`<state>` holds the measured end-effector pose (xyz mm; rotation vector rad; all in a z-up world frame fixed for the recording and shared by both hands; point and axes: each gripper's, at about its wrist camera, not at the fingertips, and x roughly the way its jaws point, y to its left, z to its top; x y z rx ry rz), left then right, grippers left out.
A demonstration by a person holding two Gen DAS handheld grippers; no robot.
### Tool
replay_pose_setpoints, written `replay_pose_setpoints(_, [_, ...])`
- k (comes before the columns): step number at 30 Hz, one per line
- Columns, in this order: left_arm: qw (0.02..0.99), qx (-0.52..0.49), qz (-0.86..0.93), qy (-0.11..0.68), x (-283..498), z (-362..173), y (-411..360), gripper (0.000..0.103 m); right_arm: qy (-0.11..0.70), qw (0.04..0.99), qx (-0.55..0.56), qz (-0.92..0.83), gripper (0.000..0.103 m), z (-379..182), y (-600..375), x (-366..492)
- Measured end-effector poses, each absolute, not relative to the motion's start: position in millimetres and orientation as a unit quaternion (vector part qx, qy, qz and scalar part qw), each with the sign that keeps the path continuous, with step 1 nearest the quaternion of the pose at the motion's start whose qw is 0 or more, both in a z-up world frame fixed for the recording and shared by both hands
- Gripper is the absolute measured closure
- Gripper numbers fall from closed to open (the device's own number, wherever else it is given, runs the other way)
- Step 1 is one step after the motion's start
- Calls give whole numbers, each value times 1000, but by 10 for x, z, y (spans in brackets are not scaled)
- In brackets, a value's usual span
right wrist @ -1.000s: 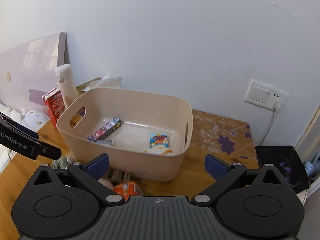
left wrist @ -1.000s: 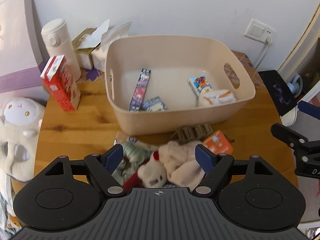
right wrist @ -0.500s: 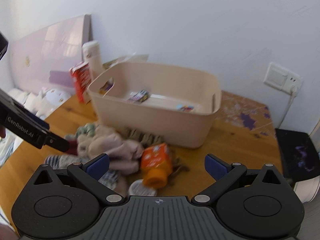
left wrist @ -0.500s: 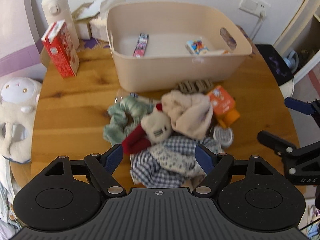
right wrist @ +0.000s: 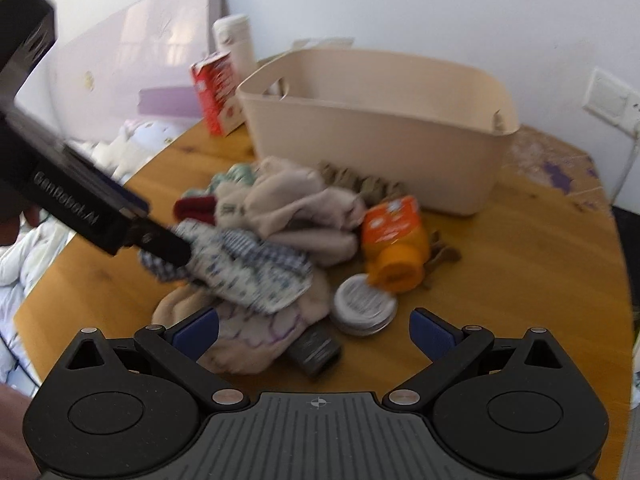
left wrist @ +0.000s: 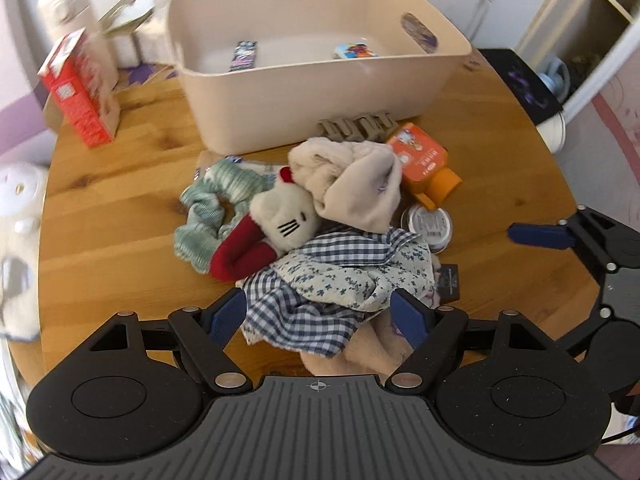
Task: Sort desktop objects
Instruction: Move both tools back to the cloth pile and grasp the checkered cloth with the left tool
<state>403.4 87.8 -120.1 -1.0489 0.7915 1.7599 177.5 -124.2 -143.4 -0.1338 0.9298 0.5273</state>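
Pile of soft goods sits mid-table, just short of the beige bin (left wrist: 320, 92) that stands toward the table's far edge. Top of the pile: checked and floral cloth (left wrist: 340, 280), a white cat plush (left wrist: 286, 220) with red limbs, a cream fleece piece (left wrist: 352, 184), a green knit scrunchie (left wrist: 208, 208) on the pile's left side. Along the pile's right side: orange bottle (left wrist: 424, 164) lying flat, round tin (left wrist: 430, 226) touching the cloth's edge, a dark tube (right wrist: 316, 348) poking out from under the fabric. A tan ridged clip (left wrist: 356, 126) lies against the bin's front wall.

Left gripper (left wrist: 320, 316): jaws spread wide, blue pads either side of the near end of the checked cloth. Whether the pads touch the fabric cannot be told; nothing is clenched.

Right gripper (right wrist: 316, 332): jaws likewise spread wide, released, holding nothing. It hangs over the table's near edge, with the dark tube and the tin lying between and ahead of its pads.

Inside the bin: a long dark snack packet (left wrist: 244, 54) and a small colourful pack (left wrist: 354, 50) on the floor.

Left far corner of the wooden table (left wrist: 120, 200): red carton (left wrist: 80, 92) upright, white flask (left wrist: 64, 4) behind it, both blurred.
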Motion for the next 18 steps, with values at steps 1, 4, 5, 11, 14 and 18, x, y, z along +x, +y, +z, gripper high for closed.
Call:
replay_pose_setpoints(1, [460,-416,711,330,4050,-1223,900,23,448,855,-60,255,0,-1464,-1215,1771])
replay_pose_setpoints(4, [476,-391,699,363,4108,-1297,972,23,459,844,-54,270,0,-1551,-1126,1781])
replay_pose_setpoints(5, [479,-383,697,372,4126,-1320,993,23,462,841,-54,274,0,-1577,-1094,1785])
replay_pose_setpoints(11, [491,-370,676,406,4129,-1466,1108,23,479,828,-52,288,0,-1696,-949,1867])
replay_pose_setpoints(14, [484,-388,670,408,4070,-1551,1154,23,484,825,-52,287,0,-1741,-921,1913])
replay_pose_setpoints(18, [466,-416,670,402,3999,-1628,1207,42,479,829,-60,284,0,-1792,-880,1969])
